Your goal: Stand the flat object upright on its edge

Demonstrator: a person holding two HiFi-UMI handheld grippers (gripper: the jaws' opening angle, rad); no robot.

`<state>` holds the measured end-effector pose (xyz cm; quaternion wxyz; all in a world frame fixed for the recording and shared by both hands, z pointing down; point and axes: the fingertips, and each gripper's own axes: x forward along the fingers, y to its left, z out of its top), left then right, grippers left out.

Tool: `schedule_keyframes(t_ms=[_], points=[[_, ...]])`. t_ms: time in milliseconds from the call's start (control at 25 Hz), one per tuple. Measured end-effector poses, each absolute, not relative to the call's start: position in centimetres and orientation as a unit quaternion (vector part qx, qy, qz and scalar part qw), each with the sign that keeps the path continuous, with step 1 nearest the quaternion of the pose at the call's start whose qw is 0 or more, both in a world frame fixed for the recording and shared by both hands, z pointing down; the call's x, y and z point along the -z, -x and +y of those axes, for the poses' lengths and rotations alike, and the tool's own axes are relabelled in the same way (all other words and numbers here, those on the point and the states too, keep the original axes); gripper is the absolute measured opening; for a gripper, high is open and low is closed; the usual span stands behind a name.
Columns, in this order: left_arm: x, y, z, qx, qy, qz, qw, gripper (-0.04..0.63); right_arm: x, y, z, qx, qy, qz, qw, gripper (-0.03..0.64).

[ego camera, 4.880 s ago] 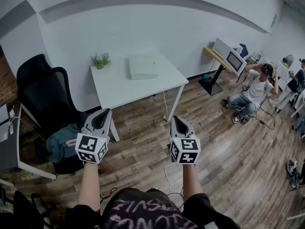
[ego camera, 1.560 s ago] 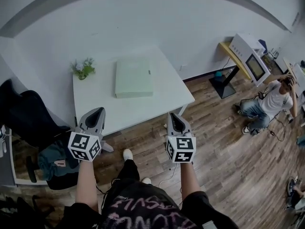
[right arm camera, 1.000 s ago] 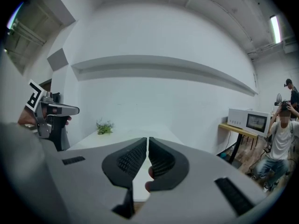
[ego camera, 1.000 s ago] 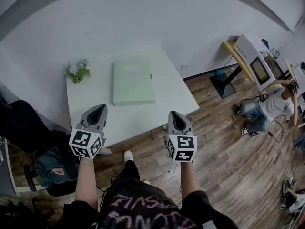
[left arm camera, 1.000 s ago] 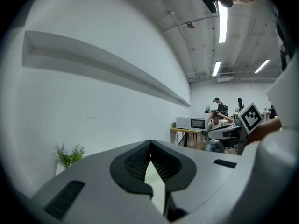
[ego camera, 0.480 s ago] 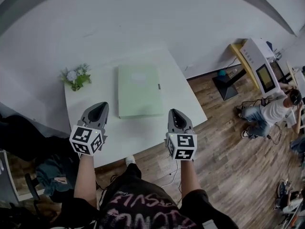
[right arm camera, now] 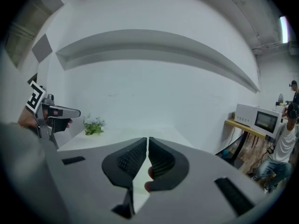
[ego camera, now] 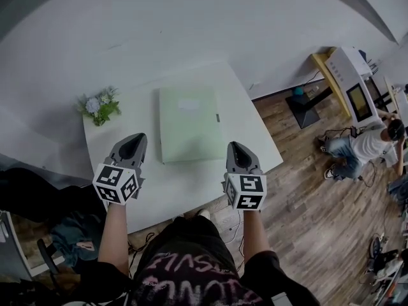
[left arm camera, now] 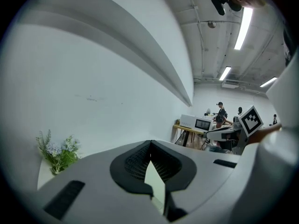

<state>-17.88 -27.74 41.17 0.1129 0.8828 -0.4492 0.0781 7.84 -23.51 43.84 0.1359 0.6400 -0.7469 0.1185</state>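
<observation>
A flat pale green box [ego camera: 189, 123] lies on the white table [ego camera: 134, 126], its long side running away from me. My left gripper [ego camera: 132, 144] hovers over the table's near left part, shut and empty, a little left of the box's near corner. My right gripper [ego camera: 236, 152] is shut and empty too, just right of the box's near right corner. In the left gripper view the left gripper [left arm camera: 150, 157] has its tips together, and a strip of the green box [left arm camera: 155, 185] shows below them. In the right gripper view the right gripper [right arm camera: 147, 148] is likewise closed.
A small potted plant [ego camera: 97, 105] stands at the table's far left corner. A grey wall rises behind the table. Wooden floor [ego camera: 319, 209] lies to the right, with a yellow side table carrying a white appliance [ego camera: 354, 85] and a seated person [ego camera: 370, 146]. Dark chairs [ego camera: 38, 196] stand at left.
The view has come closer to the table. Both grippers, earlier over the floor, are now over the table's near part on either side of the box. Their jaws stay shut.
</observation>
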Motion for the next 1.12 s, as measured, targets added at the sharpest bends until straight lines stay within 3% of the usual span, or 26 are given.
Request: schedule_keyframes(t_ms=[1120], points=[[-48.6,13.3,-33.0,-0.158,-0.861,-0.455,0.162,0.015,-51.0,-10.6,-31.6,-0.198,-0.580,-0.772,0.167,0.031]])
